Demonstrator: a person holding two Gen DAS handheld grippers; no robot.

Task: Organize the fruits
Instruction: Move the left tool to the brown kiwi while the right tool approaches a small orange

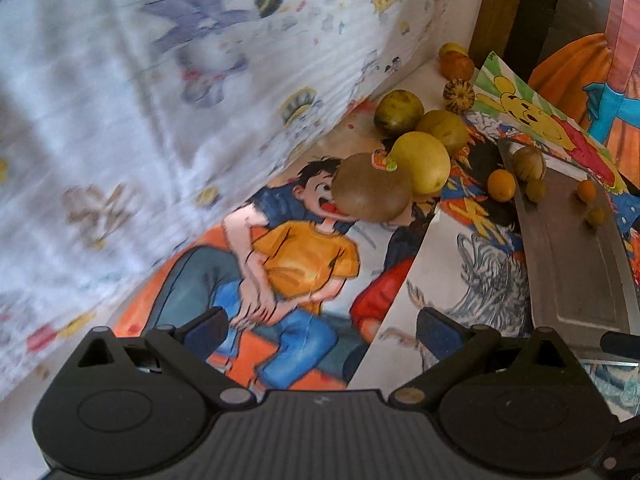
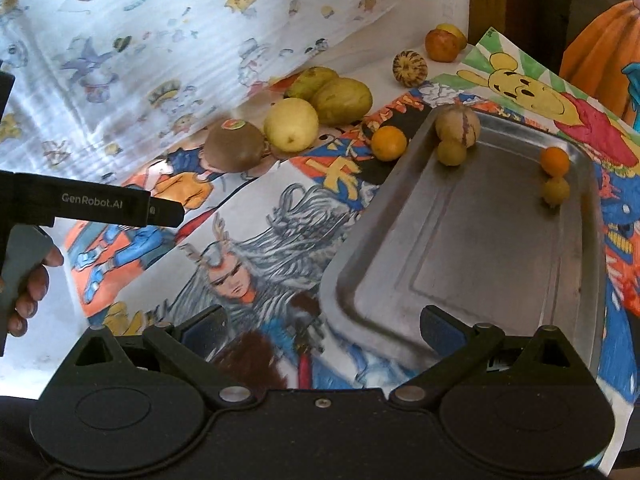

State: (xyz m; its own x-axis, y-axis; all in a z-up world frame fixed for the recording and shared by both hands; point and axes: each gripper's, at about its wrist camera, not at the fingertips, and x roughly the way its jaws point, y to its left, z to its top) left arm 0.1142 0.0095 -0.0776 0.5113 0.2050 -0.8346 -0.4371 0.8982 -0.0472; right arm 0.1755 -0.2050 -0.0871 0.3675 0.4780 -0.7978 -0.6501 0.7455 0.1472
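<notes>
Four small fruits (image 2: 457, 126) sit in the metal tray (image 2: 460, 264); seven wait at eleven o'clock. Both left tongs (image 1: 320, 334) and right tongs (image 2: 322, 330) gape wide, empty.

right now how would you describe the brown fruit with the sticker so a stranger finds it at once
Start at the metal tray, then look left along the row of loose fruit by the white cloth. The brown fruit ends that row, beside a pale yellow fruit; it alone is dull brown with a round sticker.

Left wrist view low, close, facing kiwi (image 1: 370, 188), right wrist view higher, both sharing metal tray (image 2: 460, 240)
</notes>
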